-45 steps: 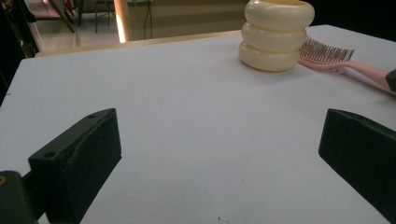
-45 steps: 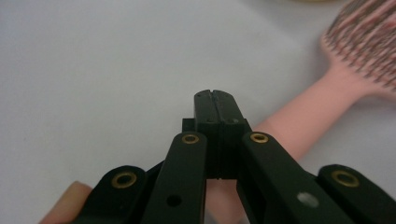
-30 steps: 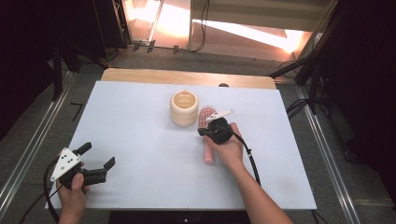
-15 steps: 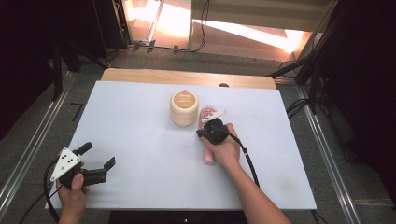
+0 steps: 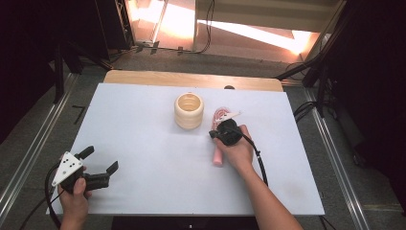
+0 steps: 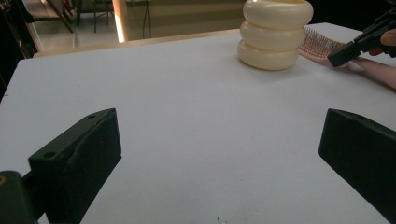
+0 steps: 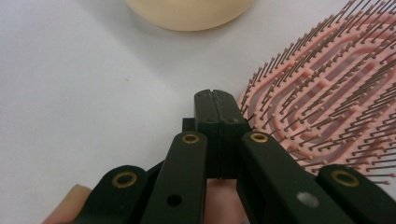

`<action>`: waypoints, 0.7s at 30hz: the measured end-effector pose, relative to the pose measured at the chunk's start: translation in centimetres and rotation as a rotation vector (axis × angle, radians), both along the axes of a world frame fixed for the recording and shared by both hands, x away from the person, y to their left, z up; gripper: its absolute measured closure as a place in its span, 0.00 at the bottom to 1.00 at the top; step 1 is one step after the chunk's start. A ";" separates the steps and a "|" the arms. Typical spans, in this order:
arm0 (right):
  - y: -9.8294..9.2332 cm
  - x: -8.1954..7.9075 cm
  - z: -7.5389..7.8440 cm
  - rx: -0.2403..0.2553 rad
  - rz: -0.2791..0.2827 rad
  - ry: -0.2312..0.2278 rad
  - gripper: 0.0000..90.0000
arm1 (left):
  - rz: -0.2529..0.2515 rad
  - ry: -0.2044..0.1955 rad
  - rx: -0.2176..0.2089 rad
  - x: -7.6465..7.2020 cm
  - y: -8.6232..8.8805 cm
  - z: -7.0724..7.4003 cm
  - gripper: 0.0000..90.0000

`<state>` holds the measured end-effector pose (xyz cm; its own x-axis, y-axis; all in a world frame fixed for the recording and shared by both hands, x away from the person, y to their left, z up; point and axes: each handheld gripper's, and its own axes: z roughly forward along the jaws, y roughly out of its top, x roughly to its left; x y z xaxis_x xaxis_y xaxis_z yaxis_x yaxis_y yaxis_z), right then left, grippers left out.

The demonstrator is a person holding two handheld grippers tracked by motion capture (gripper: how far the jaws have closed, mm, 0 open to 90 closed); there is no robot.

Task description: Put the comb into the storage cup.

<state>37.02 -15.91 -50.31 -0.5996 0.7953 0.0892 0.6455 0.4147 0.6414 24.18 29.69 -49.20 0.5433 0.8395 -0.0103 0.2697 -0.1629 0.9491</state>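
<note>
The white counter carries a cream ringed holder near its middle and, just right of it, a pink brush lying bristles up, handle toward the person. The left claw rests near the front left corner, well apart from both, its jaws spread wide and empty. The right claw sits at the neck of the brush, jaws pressed together; whether they pinch the neck or merely meet above it, I cannot tell. The brush looks light and rigid, its plastic handle probably smooth, its bristles springy. The handle or neck seems the best place to grip.
</note>
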 end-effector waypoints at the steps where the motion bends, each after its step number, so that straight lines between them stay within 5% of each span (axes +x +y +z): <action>1: -0.2 0.0 0.0 0.005 0.001 -0.002 0.98 | 0.000 0.000 -0.001 0.0 0.0 0.0 0.00; 6: -0.5 -0.9 0.7 0.072 0.006 -0.009 0.98 | 0.001 0.001 0.001 0.0 0.0 0.0 0.00; 15: 0.6 -5.3 0.7 0.093 0.089 -0.001 0.98 | -0.001 -0.001 0.000 0.0 0.0 0.0 0.00; 21: 1.0 -6.9 0.4 0.089 0.113 0.013 0.98 | -0.001 0.000 -0.001 0.0 -0.1 0.0 0.00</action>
<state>30.08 -14.92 -49.93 -0.6834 0.7111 0.1652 0.6064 0.4271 0.6707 24.18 29.59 -49.21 0.5438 0.8392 -0.0115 0.2696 -0.1617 0.9493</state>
